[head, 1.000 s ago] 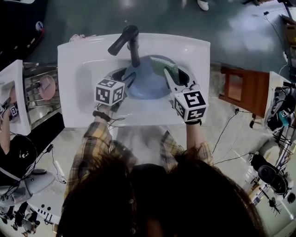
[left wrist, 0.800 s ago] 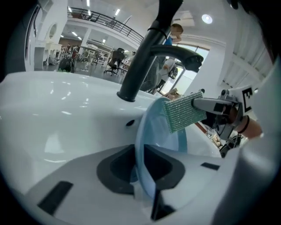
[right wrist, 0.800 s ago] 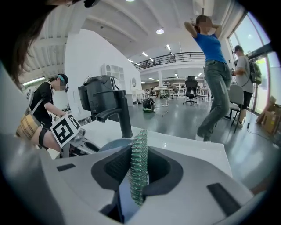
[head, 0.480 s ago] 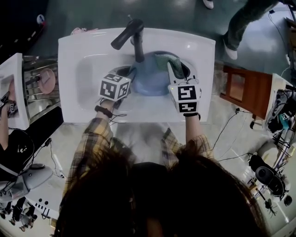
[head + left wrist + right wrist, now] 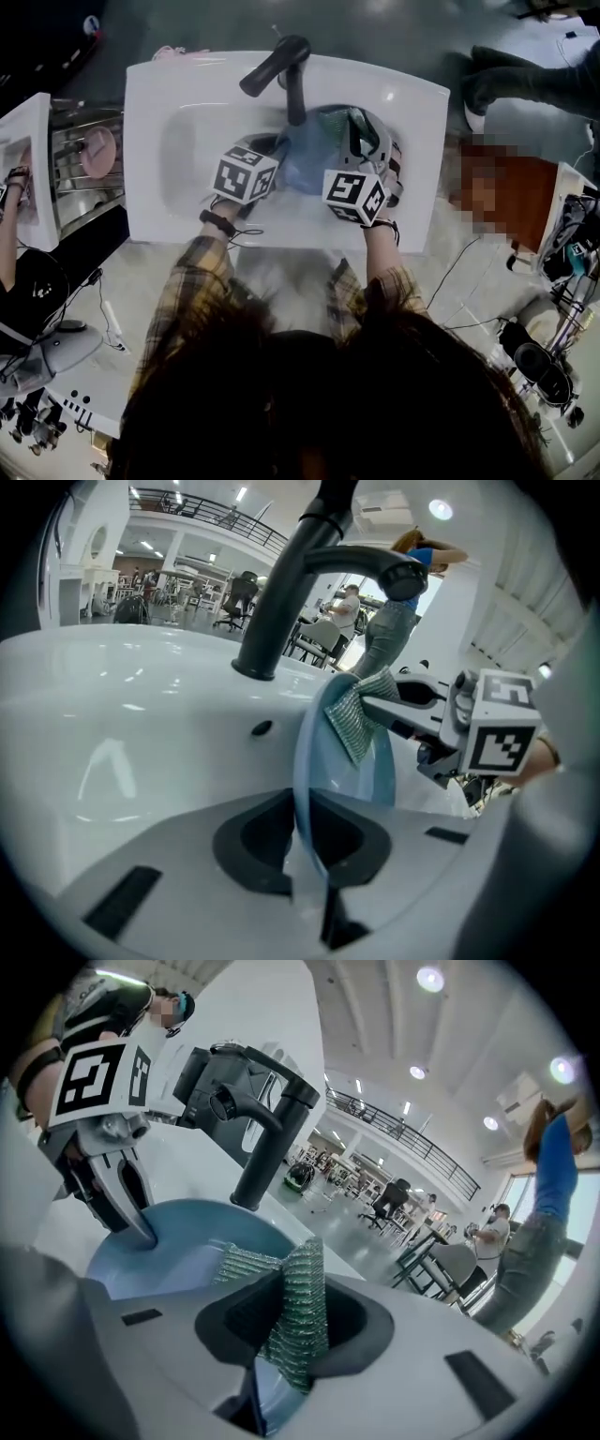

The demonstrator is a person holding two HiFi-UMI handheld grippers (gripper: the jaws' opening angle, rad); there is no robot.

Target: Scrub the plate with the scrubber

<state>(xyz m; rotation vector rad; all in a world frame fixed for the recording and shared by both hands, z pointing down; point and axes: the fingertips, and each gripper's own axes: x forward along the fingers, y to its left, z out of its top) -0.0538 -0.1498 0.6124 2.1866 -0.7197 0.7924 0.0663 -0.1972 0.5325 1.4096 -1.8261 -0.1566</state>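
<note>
Closing on the rim of the blue plate (image 5: 379, 771), the left gripper (image 5: 305, 846) has the plate's edge running straight between its fingers. They stand narrow, with the pads against the rim on both sides. From these fingers the plate rises up and ahead, seen almost edge-on, with its hollow face turned to their right.

The right gripper (image 5: 295, 1335) has its fingers drawn narrow on the green mesh scrubber (image 5: 300, 1307). One fold of the scrubber stands upright between the pads. The rest spreads ahead and to the left of the fingertips, where it lies against the plate's blue face. In the left gripper view the same cloth drapes over the plate's upper rim, ahead and slightly right of the left fingers.

Seen from the right fingers, the left gripper sits ahead and to the left, its two dark fingers coming down onto the plate's far rim. The black faucet (image 5: 281, 602) stands beyond the plate from both sets of fingers.

In the head view the plate is held over the basin of the white sink (image 5: 187, 122), under the faucet spout. The left fingers are at its left edge and the right fingers at its right. Plaid sleeves lead back from both grippers.
</note>
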